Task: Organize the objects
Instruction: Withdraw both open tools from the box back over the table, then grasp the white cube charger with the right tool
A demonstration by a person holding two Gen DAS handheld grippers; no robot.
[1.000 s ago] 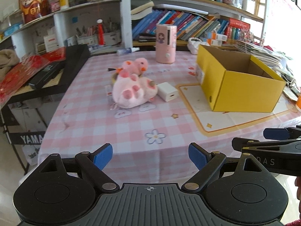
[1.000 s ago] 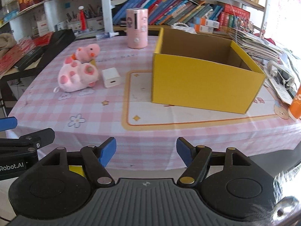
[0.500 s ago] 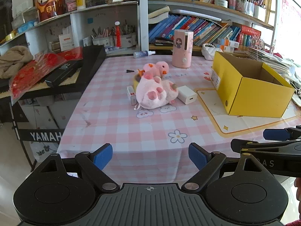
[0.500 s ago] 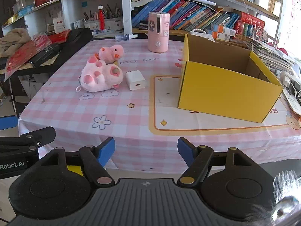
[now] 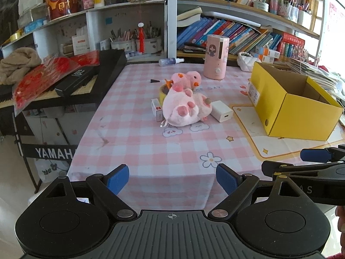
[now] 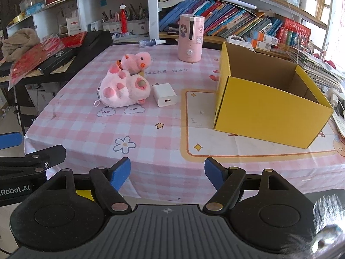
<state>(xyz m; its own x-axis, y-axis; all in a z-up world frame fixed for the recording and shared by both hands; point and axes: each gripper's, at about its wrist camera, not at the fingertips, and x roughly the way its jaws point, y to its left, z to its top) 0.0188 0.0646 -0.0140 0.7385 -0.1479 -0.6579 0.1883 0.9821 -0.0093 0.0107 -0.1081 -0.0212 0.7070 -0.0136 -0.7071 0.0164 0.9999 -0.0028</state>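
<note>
A pink plush paw (image 5: 185, 108) (image 6: 123, 90) lies mid-table, with a pink plush duck (image 5: 189, 78) (image 6: 135, 61) just behind it. A white charger block (image 5: 222, 111) (image 6: 165, 95) sits to their right, a small white box (image 5: 157, 110) and a yellow tape roll (image 5: 162, 90) to their left. An open, empty-looking yellow cardboard box (image 5: 299, 108) (image 6: 269, 101) stands on the right. My left gripper (image 5: 172, 180) and right gripper (image 6: 167, 172) are both open and empty, held off the table's near edge.
A pink cylinder appliance (image 5: 216, 57) (image 6: 190, 41) and a spray bottle (image 5: 171, 61) stand at the table's back. A black Yamaha keyboard (image 5: 86, 82) with red packets borders the table's left. Bookshelves (image 5: 237, 32) fill the back; paper stacks (image 6: 317, 69) lie at right.
Both grippers have drawn back and up from the table, so the whole table now shows smaller and farther. The objects have not moved. Both grippers stay open.
</note>
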